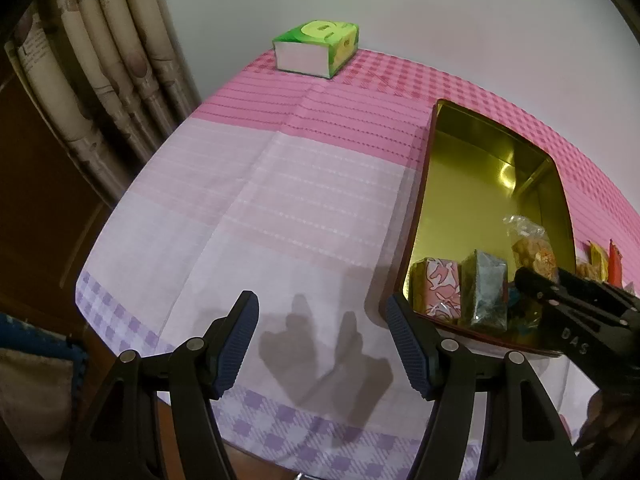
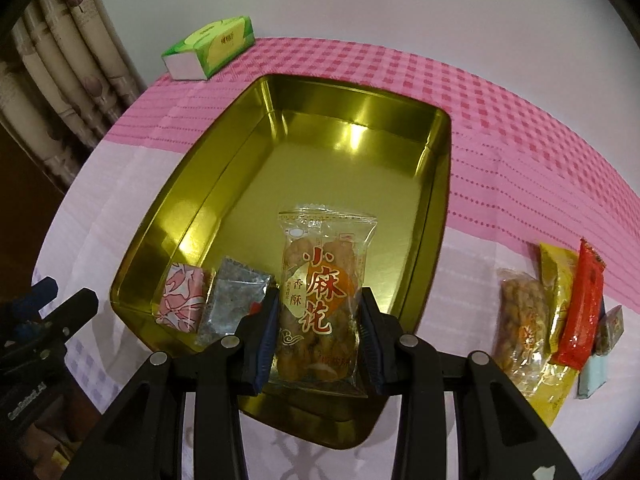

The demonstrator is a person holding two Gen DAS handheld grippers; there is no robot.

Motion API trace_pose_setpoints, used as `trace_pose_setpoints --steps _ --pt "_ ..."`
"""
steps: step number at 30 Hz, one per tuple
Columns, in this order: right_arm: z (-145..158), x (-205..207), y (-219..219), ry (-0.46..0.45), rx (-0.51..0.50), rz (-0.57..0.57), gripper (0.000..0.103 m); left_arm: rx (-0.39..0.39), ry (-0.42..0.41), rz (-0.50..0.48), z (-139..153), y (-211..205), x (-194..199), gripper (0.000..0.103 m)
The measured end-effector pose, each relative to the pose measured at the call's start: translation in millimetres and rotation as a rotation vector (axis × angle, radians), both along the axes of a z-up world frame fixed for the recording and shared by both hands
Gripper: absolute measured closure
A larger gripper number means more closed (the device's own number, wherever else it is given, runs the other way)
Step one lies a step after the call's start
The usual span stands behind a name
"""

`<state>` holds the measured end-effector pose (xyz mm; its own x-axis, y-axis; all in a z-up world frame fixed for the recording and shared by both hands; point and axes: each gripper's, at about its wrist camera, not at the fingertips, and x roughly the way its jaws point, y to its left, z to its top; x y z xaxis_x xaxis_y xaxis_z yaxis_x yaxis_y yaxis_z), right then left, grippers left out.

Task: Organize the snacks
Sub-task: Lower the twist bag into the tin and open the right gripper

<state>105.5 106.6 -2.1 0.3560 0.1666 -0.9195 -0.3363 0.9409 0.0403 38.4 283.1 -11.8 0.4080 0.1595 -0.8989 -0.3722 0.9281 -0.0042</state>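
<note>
Fingers (image 2: 266, 340) on my right gripper (image 2: 318, 344) clench a clear snack packet (image 2: 320, 300) over the near end of the gold tin (image 2: 240, 152). My left gripper (image 1: 320, 344) hangs spread and unladen above the pink surface (image 1: 260, 200), just beside the tin.

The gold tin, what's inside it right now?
Inside the gold tin sit a pink patterned packet and a silvery packet. The right gripper holds a twisted-cracker packet over it. The tin floor beneath that packet is hidden.

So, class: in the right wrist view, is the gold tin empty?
No, the gold tin already holds a pink-wrapped snack and a silver packet.
</note>
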Motion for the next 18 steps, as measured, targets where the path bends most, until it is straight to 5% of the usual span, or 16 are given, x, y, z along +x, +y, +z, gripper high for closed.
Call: trace_pose_setpoints --steps 18 --pt "-1.0 -6.8 -0.9 0.023 0.024 0.017 0.063 -0.005 0.015 -0.010 -4.0 -1.6 2.0 0.036"
